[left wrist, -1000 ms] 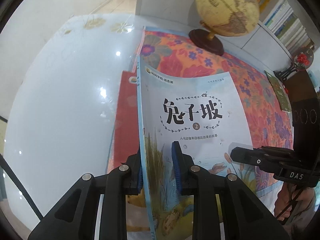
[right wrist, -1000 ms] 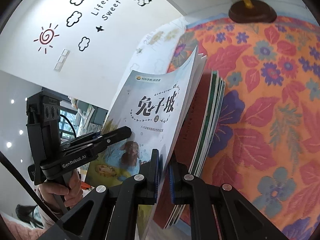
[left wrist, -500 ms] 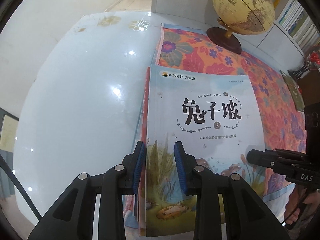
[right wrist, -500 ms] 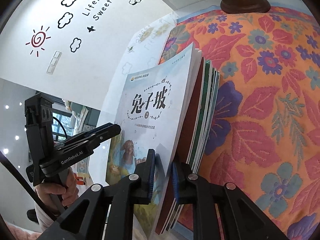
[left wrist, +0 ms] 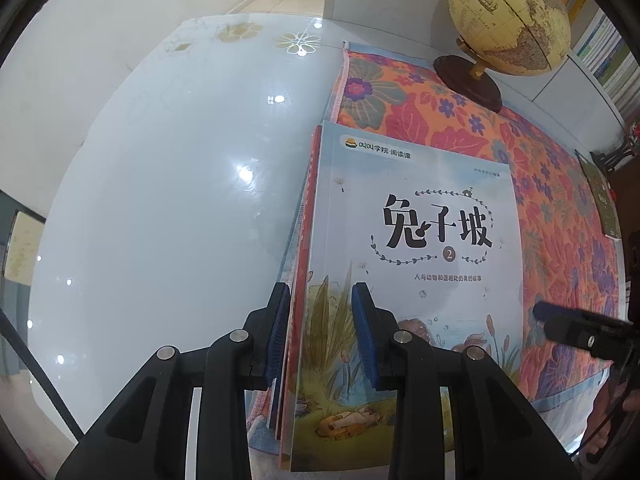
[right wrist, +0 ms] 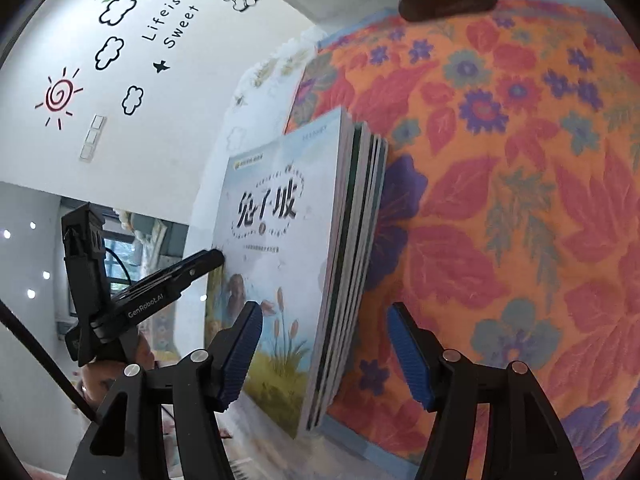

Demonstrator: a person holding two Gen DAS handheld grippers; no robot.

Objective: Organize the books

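A light-blue picture book (left wrist: 420, 240) with black Chinese title lies on top of a stack of thin books (right wrist: 356, 240), at the left edge of a floral mat (left wrist: 440, 132). My left gripper (left wrist: 322, 332) straddles the stack's spine edge. Its jaws are opening: one pad is beside the spines, the other over the cover, and neither visibly presses. My right gripper (right wrist: 324, 356) is at the stack's near right corner. Its jaws are also opening, wide, with the page edges between them and both pads clear. The left gripper (right wrist: 218, 258) shows at the cover's (right wrist: 276, 248) far edge.
A globe (left wrist: 508, 16) on a dark round base stands at the back of the orange mat (right wrist: 520, 200). A small green book (left wrist: 600, 196) lies at the mat's right edge. Glossy white tabletop (left wrist: 180, 200) spreads to the left. Bookshelves (left wrist: 600, 40) line the back right.
The blue book, held up and tilted by both grippers, has come down flat on the stack. The right gripper let go and spread wide. The left jaws widened a little.
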